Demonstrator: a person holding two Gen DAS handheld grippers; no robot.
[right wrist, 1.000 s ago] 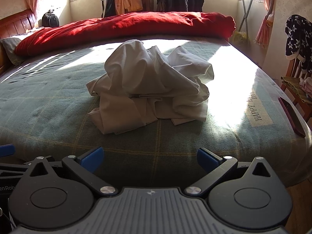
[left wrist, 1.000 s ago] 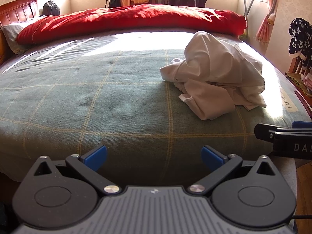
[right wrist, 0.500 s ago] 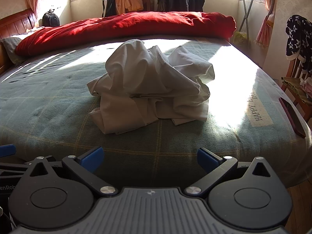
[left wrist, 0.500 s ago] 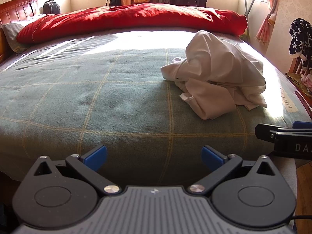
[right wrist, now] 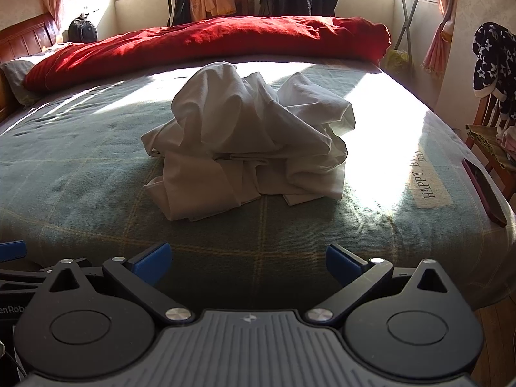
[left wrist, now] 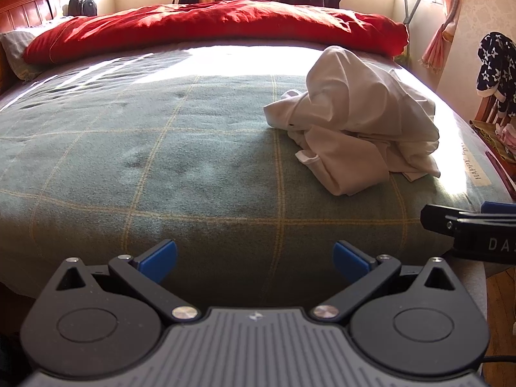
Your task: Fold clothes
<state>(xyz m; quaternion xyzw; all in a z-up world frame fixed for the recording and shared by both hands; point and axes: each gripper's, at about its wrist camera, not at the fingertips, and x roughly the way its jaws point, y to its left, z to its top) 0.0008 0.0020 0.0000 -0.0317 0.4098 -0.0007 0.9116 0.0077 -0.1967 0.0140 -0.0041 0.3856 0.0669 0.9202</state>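
Left wrist view: the left gripper (left wrist: pixel 254 258) hangs at the near edge of the green plaid blanket (left wrist: pixel 161 161), its blue pads wide apart and empty. The crumpled white shirt (left wrist: pixel 354 129) lies far right.

Right wrist view: the right gripper (right wrist: pixel 248 258) is likewise spread and empty, the shirt (right wrist: pixel 251 148) heaped straight ahead on the blanket (right wrist: pixel 80 177).

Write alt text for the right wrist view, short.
A crumpled white garment lies in a heap on a green plaid blanket covering a bed, straight ahead of the open, empty right gripper. A red duvet is bunched along the far side.
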